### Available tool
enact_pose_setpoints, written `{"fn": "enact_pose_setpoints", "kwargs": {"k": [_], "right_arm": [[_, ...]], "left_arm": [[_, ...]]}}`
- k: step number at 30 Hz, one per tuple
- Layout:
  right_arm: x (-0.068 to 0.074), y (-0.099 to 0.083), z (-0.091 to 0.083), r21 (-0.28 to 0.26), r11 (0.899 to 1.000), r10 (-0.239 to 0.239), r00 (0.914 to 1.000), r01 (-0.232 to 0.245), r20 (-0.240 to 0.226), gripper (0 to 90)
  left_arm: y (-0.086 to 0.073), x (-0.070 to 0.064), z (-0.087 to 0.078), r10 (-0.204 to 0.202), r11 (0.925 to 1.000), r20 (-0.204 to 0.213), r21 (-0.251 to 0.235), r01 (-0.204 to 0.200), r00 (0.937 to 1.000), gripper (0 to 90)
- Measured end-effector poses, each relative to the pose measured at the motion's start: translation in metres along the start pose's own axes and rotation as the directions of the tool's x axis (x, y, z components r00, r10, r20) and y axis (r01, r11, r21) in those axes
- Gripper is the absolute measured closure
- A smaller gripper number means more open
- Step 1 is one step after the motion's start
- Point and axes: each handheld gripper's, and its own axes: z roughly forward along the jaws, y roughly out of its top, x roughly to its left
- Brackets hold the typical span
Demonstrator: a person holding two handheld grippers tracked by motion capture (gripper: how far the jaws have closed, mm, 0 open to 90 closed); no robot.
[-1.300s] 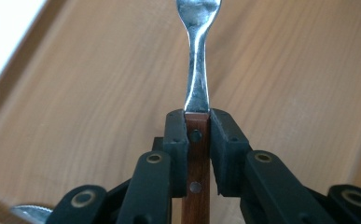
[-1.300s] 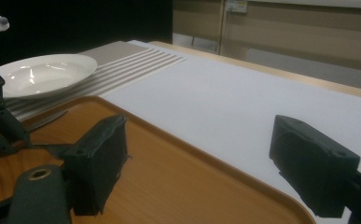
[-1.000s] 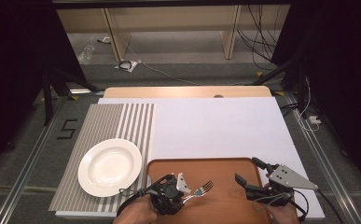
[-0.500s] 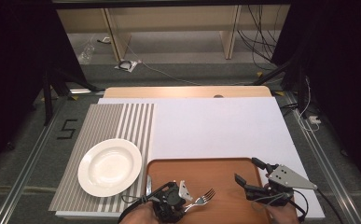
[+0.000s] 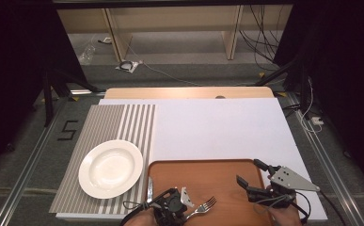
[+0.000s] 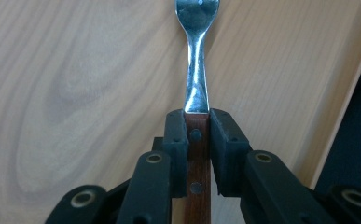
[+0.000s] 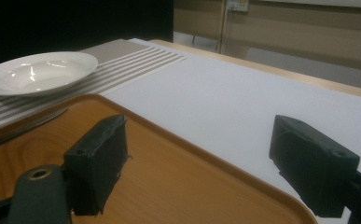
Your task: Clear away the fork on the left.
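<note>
A fork [image 5: 207, 204] with steel tines and a brown wooden handle hangs just over the near part of a brown wooden tray [image 5: 208, 174]. My left gripper [image 5: 184, 213] is shut on that handle. In the left gripper view the fork [image 6: 197, 70] points away over the wood grain, its handle pinched in the left gripper [image 6: 197, 135]. My right gripper [image 5: 250, 172] stands open over the tray's right end with nothing in it. The right gripper view shows the right gripper [image 7: 204, 158] with its jaws wide apart above the tray's rim [image 7: 178, 135].
A white plate [image 5: 110, 168] rests on a grey striped placemat [image 5: 123, 122] left of the tray. A thin metal piece, perhaps a knife [image 5: 150, 189], lies along the tray's left edge. A white sheet [image 5: 217, 127] covers the table behind the tray.
My left gripper has drawn the fork back toward the near edge of the tray. The right gripper has stayed in place, still open.
</note>
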Motion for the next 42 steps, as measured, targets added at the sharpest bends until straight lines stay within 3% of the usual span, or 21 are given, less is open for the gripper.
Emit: {"fn": "enact_pose_setpoints", "kwargs": {"k": [16,20,23,25,29,33,42], "right_arm": [[0.000,0.000,0.000,-0.002,1.000,-0.003,1.0000,0.003,-0.001,20.0],[0.000,0.000,0.000,0.000,1.000,-0.002,1.0000,0.002,0.000,20.1],[0.000,0.000,0.000,0.002,1.000,0.000,1.0000,0.000,0.000,20.1],[0.000,0.000,0.001,0.001,1.000,-0.003,1.0000,0.003,-0.002,20.1],[0.000,0.000,0.001,0.002,1.000,-0.004,1.0000,0.004,-0.002,20.2],[0.000,-0.001,0.001,0.006,1.000,-0.003,1.0000,0.003,-0.003,20.2],[0.000,-0.001,0.001,0.011,1.000,-0.006,1.0000,0.006,-0.003,20.1]], "left_arm": [[-0.009,0.003,0.000,-0.017,0.9998,0.019,-0.004,0.017,0.9997,75.6],[-0.008,0.004,-0.005,-0.015,0.9994,0.034,-0.029,0.016,0.9993,65.5],[-0.006,0.001,-0.011,-0.005,0.9972,0.012,-0.074,0.006,0.9999,52.8],[-0.004,-0.003,-0.013,0.006,0.9947,-0.001,-0.102,-0.006,1.0000,48.9],[-0.003,-0.009,-0.014,0.042,0.9890,0.011,-0.142,-0.040,0.9990,57.5],[-0.002,-0.012,-0.012,0.048,0.9834,-0.021,-0.174,-0.050,0.9987,73.2],[0.000,-0.017,-0.001,0.076,0.9822,-0.016,-0.171,-0.078,0.9970,89.2]]}}
